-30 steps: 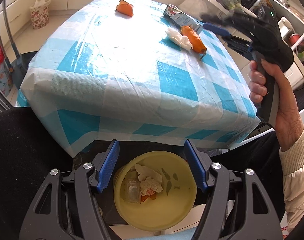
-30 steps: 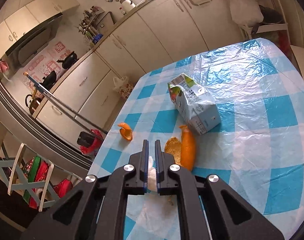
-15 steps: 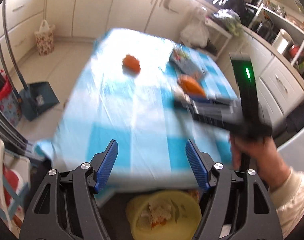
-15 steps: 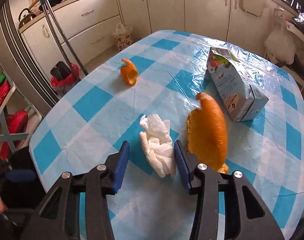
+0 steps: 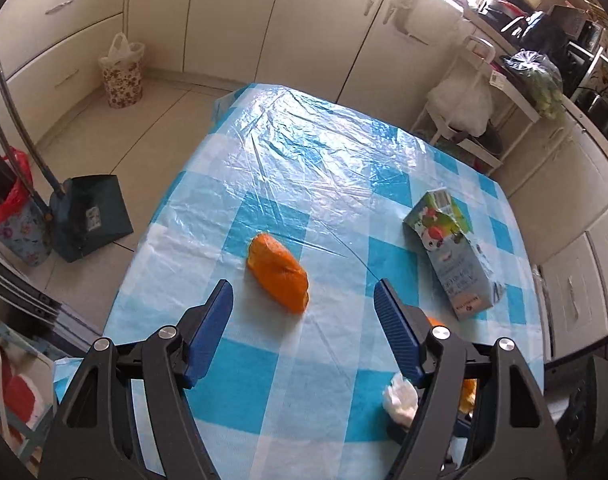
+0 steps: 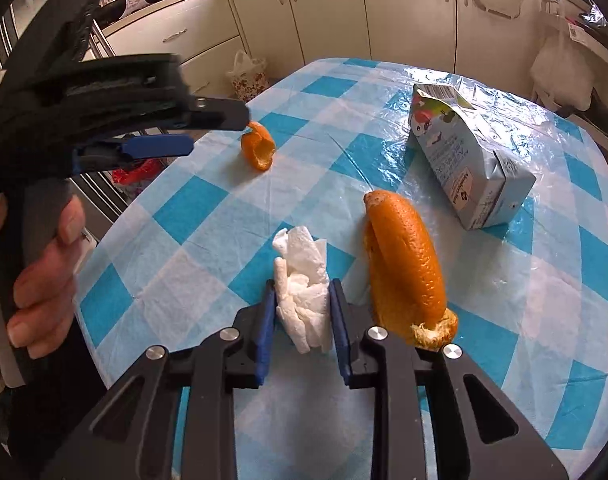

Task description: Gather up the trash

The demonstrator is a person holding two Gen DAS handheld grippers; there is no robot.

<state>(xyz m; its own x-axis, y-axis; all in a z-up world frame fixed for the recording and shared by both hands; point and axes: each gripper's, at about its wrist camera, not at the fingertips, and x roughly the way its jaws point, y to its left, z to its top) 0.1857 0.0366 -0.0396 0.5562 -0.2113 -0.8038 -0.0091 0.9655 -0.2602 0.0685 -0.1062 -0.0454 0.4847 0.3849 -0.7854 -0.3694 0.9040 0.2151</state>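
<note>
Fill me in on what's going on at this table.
A person with a gripper in each hand is clearing trash off a checked table. The right gripper is around a crumpled tissue, its fingers at both sides of it, not visibly squeezing. The left gripper is open above a small orange peel. A larger orange peel and a juice carton lie on the table.
</note>
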